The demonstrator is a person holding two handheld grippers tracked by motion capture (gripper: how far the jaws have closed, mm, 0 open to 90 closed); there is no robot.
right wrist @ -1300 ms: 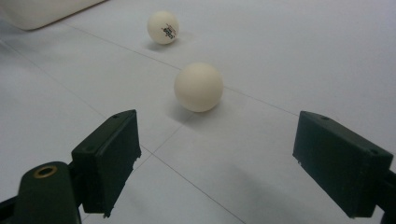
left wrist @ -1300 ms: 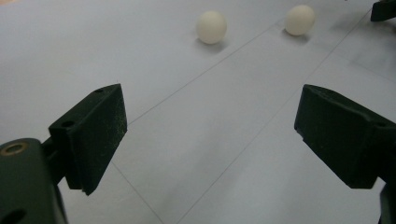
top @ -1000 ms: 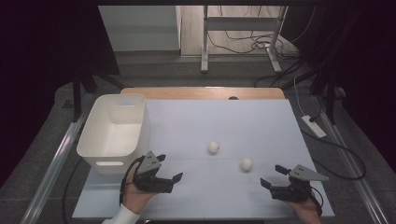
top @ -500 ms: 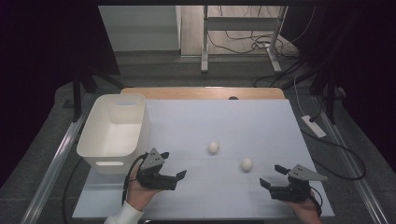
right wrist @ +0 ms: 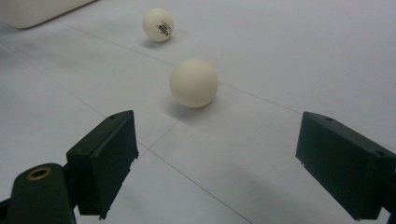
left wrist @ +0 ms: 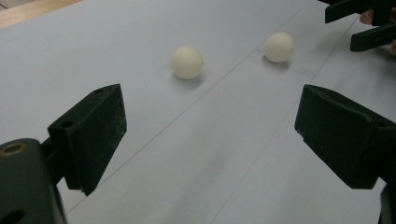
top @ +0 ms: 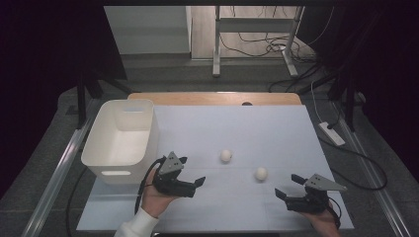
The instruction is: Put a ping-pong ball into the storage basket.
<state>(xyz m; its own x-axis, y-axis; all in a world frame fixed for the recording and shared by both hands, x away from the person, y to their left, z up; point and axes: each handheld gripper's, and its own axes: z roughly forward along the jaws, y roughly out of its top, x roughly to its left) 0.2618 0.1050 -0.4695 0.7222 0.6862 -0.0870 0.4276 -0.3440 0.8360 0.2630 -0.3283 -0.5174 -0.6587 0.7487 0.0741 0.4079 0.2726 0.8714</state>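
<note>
Two white balls lie on the pale table sheet (top: 237,128): a left ball (top: 226,156) and a right ball (top: 261,173). My left gripper (top: 191,170) is open near the front left, short of the left ball. In the left gripper view the left ball (left wrist: 187,62) and the right ball (left wrist: 279,47) lie beyond the wide-apart jaws of the left gripper (left wrist: 212,135). My right gripper (top: 288,185) is open at the front right. Its view has the right ball (right wrist: 194,82) just ahead of the right gripper (right wrist: 219,163), and the left ball (right wrist: 158,24), which bears print, farther off.
A white plastic bin (top: 118,143) stands at the table's left, just behind my left hand; its corner (right wrist: 37,9) is in the right gripper view. The right gripper's jaws (left wrist: 369,18) appear top right in the left gripper view. A wooden strip (top: 212,98) edges the far side.
My left gripper has crept to the right and slightly forward, toward the balls. The right gripper and both balls have stayed put.
</note>
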